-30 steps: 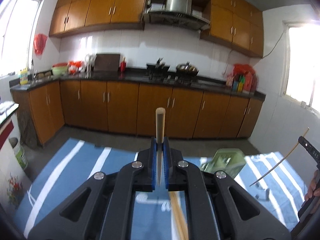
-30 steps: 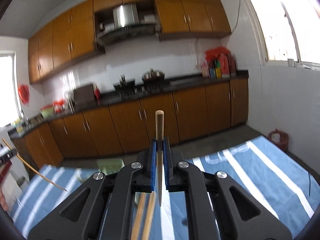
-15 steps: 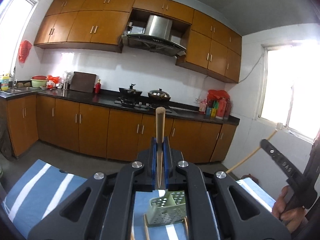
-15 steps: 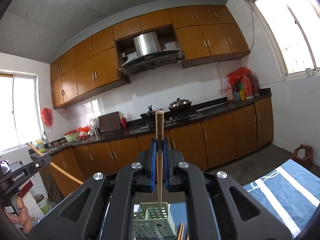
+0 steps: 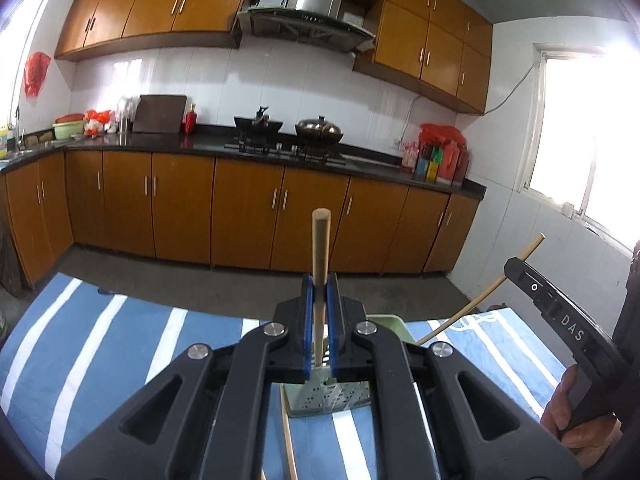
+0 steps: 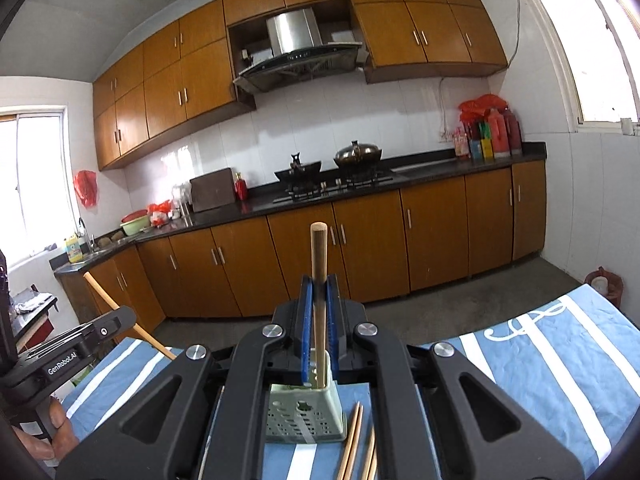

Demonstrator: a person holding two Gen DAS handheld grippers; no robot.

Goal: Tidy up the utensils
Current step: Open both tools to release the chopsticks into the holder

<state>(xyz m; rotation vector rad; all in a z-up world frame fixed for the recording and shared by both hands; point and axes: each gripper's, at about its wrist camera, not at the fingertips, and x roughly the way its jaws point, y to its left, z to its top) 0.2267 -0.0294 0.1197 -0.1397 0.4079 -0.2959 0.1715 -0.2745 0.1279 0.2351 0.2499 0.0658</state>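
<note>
My left gripper (image 5: 320, 300) is shut on a wooden chopstick (image 5: 321, 248) held upright, its lower end over the pale green perforated utensil holder (image 5: 332, 396). My right gripper (image 6: 319, 304) is shut on another wooden chopstick (image 6: 318, 260), also upright above the same holder (image 6: 306, 412). The right gripper shows at the right of the left wrist view (image 5: 560, 316), and the left gripper at the left of the right wrist view (image 6: 68, 352). Loose chopsticks (image 6: 354, 440) lie on the cloth beside the holder.
A blue cloth with white stripes (image 6: 560, 352) covers the table. One more chopstick (image 5: 289, 436) lies left of the holder. Behind stand wooden kitchen cabinets (image 5: 248, 208), a stove with pans (image 5: 288, 128) and a red bin (image 6: 604, 284) on the floor.
Both grippers have tilted down and come closer to the green holder, each still holding its chopstick upright. The holder now sits right under both chopstick tips.
</note>
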